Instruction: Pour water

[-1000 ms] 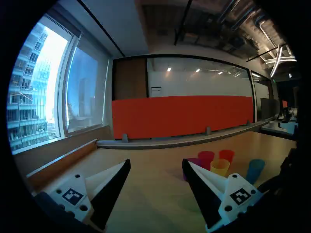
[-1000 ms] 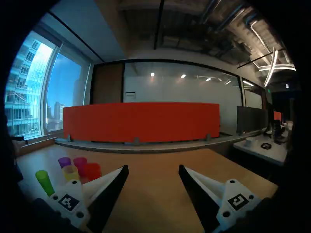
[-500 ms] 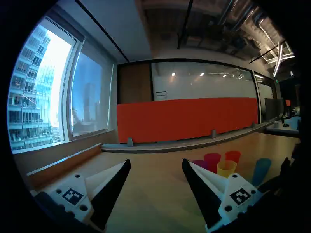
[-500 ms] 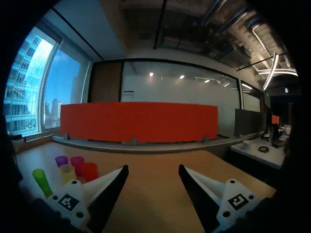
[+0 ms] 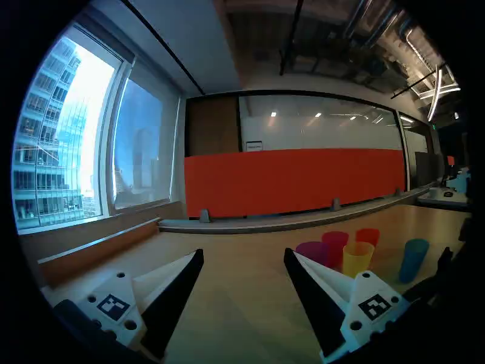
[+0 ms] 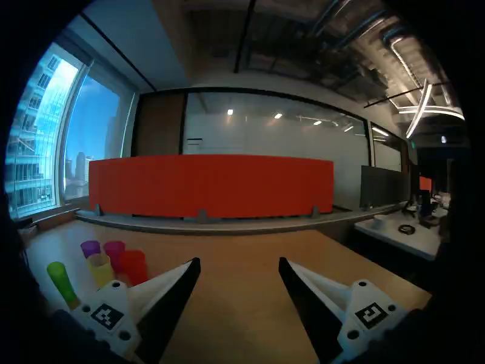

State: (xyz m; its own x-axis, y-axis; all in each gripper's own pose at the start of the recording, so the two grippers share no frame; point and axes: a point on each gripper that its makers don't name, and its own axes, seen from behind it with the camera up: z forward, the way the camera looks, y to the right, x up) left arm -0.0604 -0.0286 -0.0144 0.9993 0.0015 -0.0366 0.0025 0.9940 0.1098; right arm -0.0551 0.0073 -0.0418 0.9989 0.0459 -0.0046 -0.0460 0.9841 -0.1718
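Note:
Several coloured plastic cups stand upright in a cluster on the wooden table point(image 5: 242, 303). In the left gripper view a purple cup point(image 5: 313, 252), a pink cup point(image 5: 334, 246), a red cup point(image 5: 367, 237), a yellow cup point(image 5: 356, 258) and a blue cup point(image 5: 414, 259) sit beyond the right finger. The left gripper point(image 5: 242, 273) is open and holds nothing. In the right gripper view the purple cup point(image 6: 90, 249), pink cup point(image 6: 114, 252), red cup point(image 6: 133, 266), yellow cup point(image 6: 100, 270) and a green cup point(image 6: 60, 281) stand at the left. The right gripper point(image 6: 238, 279) is open with nothing between its fingers.
An orange divider panel point(image 5: 294, 182) runs along the table's far edge on a grey rail point(image 5: 273, 222). Large windows point(image 5: 66, 145) are at the left. Another desk point(image 6: 400, 233) with small items stands at the right.
Both views have shifted slightly: the cups moved right and lower in the left gripper view, and slid a little left in the right gripper view. Both grippers stayed open.

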